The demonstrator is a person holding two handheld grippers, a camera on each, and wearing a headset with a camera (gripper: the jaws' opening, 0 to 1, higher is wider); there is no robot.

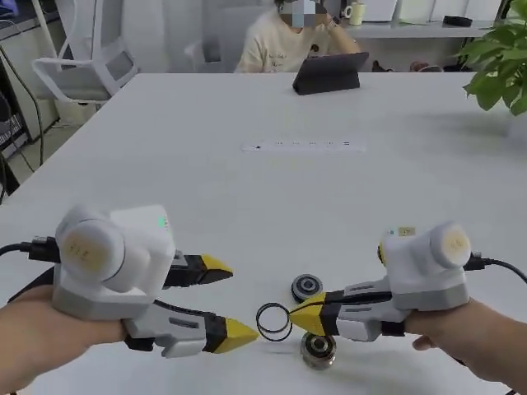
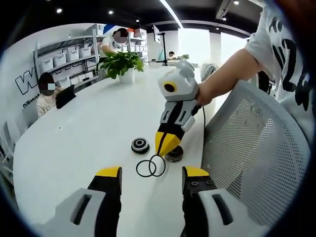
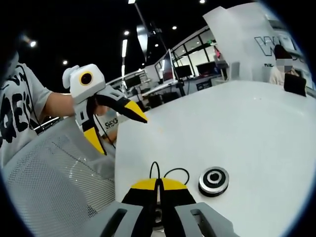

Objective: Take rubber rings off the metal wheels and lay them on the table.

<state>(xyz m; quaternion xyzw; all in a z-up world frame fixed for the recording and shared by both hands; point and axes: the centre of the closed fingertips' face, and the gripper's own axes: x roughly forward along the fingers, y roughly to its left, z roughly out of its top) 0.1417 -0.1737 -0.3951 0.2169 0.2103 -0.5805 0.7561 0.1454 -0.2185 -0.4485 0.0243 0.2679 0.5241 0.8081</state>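
Note:
My right gripper (image 1: 294,313) is shut on a thin black rubber ring (image 1: 273,321), which hangs at its yellow tips just over the white table (image 1: 272,189). From its own view the right gripper (image 3: 159,185) has the ring (image 3: 177,171) looping out past its tips. One metal wheel (image 1: 318,348) sits right under that gripper. A second wheel (image 1: 306,287), with a black band around it, lies a little farther off. My left gripper (image 1: 228,298) stands open just left of the ring, holding nothing. In the left gripper view the ring (image 2: 150,168) lies ahead of my open left gripper (image 2: 153,174).
A dark tablet (image 1: 329,74) stands at the table's far side in front of a seated person. A potted plant (image 1: 498,66) is at the far right, a white chair (image 1: 82,58) at the far left. A pale strip (image 1: 305,146) lies mid-table.

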